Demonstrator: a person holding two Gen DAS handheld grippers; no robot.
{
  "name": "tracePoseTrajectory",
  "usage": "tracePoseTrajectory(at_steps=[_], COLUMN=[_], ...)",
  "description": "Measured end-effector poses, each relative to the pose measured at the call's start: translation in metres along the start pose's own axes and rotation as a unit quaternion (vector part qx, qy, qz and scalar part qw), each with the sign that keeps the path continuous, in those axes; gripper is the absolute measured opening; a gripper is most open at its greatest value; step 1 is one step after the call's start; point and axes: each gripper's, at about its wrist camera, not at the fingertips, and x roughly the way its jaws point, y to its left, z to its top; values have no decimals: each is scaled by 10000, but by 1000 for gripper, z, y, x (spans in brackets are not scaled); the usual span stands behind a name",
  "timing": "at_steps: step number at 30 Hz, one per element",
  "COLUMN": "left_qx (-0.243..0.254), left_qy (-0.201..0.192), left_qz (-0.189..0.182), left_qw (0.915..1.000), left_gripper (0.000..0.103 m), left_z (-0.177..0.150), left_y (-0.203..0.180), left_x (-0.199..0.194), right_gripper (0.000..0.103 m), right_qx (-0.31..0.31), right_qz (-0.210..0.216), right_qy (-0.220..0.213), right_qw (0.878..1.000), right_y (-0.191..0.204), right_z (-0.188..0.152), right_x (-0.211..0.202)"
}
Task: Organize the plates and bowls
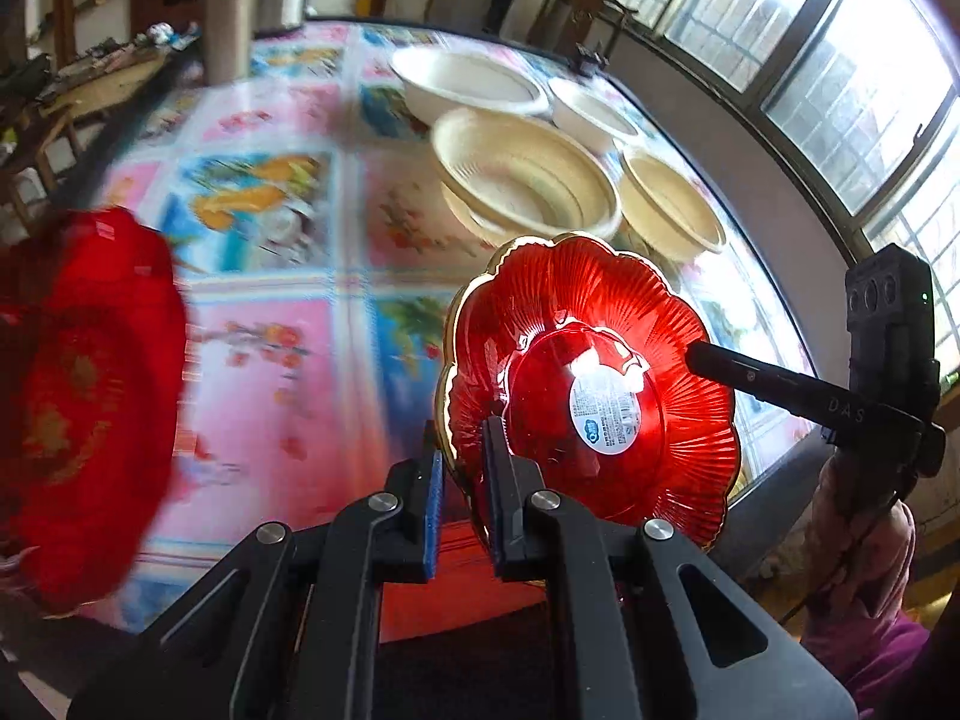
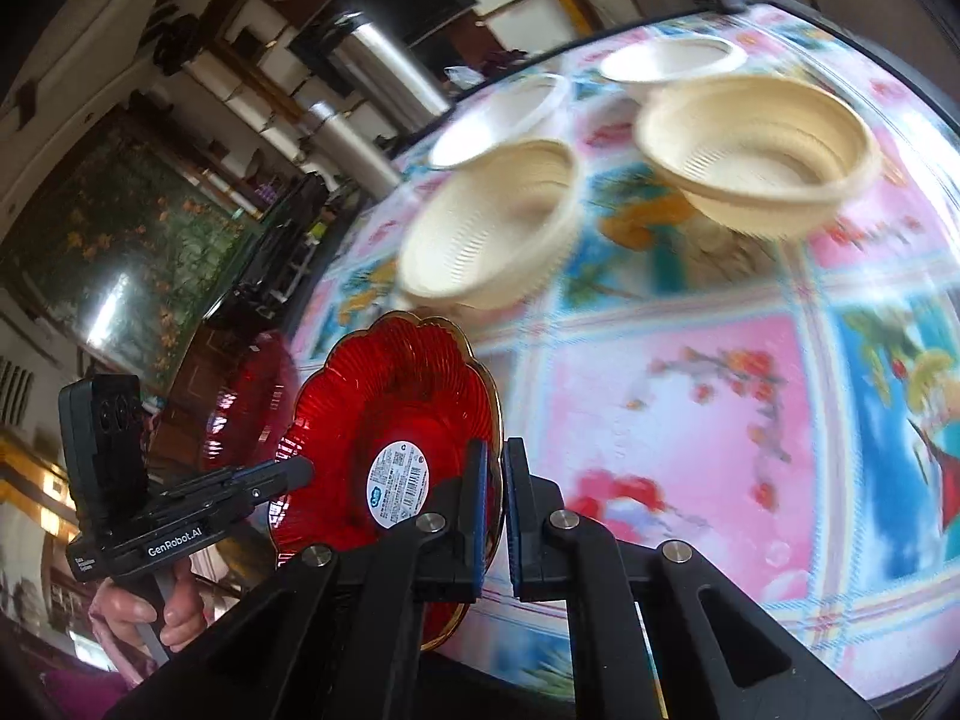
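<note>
Red fluted plate (image 1: 591, 384) (gold-rimmed, white label underneath) stands on edge.

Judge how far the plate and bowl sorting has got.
Nothing looks sorted yet. In hand: one red plate, pinched at opposite rims by left gripper and right gripper. Left: a second red plate and four cream bowls spread apart on the table.

Left black two-finger gripper (image 1: 463, 480): blue ribbed pads (image 1: 433, 516), silver round pivot screws (image 1: 384, 502), slotted link arms. Right black two-finger gripper (image 2: 503, 516): identical build. White "GenRobot.AI" lettering (image 2: 175, 543) on one handle, "DAS" on the other. Pink sleeve (image 1: 864, 564).
</note>
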Motion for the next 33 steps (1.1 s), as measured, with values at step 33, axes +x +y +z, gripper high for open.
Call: tracePoseTrajectory(at_steps=[33], left_qx=[-1962], left_qy=[-413], left_qz=[1787], left_qw=[9633], left_gripper=[11], left_z=[-17], left_y=[212], left_x=[-58], right_gripper=[9], right_qx=[-1690], right_qz=[334], right_qy=[972], right_qw=[9802], right_y=[211], right_z=[34], right_x=[212])
